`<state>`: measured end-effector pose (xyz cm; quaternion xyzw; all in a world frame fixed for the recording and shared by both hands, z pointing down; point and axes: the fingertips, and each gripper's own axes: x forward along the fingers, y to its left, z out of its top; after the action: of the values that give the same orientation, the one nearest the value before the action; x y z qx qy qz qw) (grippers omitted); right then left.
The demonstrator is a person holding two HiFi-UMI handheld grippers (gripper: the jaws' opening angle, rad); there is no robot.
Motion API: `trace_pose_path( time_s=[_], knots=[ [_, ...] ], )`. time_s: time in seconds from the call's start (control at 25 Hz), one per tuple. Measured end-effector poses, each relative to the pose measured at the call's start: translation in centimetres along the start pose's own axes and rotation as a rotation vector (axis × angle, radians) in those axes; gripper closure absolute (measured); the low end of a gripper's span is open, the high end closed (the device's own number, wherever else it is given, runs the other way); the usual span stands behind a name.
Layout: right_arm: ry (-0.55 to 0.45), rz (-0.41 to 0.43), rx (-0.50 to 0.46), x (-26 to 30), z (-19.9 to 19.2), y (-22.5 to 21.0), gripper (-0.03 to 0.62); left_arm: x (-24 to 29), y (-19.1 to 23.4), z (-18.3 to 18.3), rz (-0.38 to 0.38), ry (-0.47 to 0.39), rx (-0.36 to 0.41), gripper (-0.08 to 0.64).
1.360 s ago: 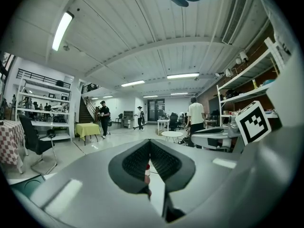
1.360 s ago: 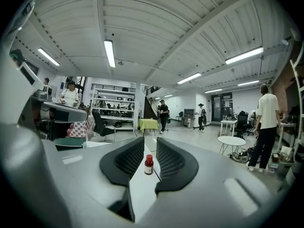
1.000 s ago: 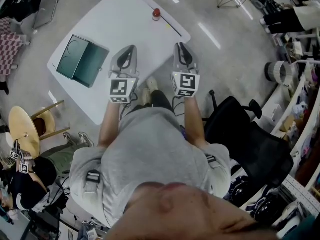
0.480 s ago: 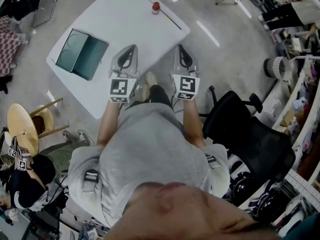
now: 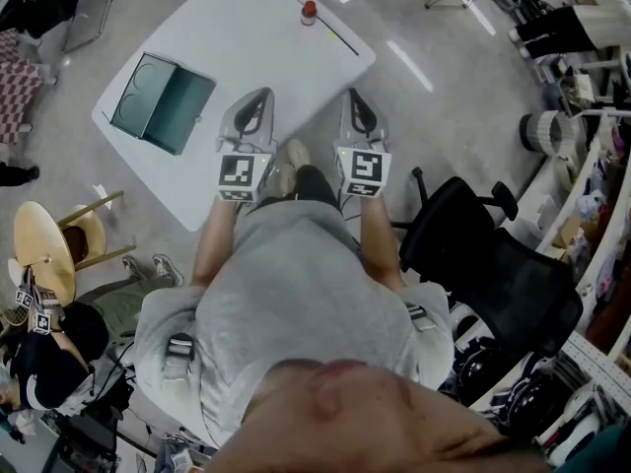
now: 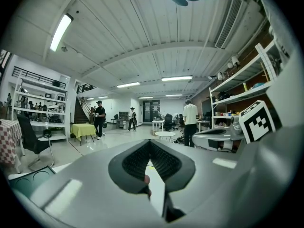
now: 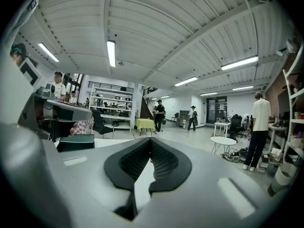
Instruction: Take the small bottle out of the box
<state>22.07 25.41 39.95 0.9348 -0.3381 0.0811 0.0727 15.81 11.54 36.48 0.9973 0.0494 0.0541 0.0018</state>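
- White bench on a grey workshop floor.
- The green box lies open on the bench's left part. Cannot tell whether the bottle is inside.
- Small red-topped item stands at the bench's far edge, well apart from the green box.
- Left gripper and right gripper hover side by side over the near edge. Both sets of jaws are together with nothing between them.

Overhead, low views; common box
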Motion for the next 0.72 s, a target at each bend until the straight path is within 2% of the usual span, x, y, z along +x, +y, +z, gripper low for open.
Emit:
trace_pose_path(
  time_s=[0.72],
  knots=[
    [-0.013,0.002,-0.009,0.04,0.48,-0.07,0.591,0.23,-0.05,-0.51,-0.005,0.006,-0.016,0.548]
  ],
)
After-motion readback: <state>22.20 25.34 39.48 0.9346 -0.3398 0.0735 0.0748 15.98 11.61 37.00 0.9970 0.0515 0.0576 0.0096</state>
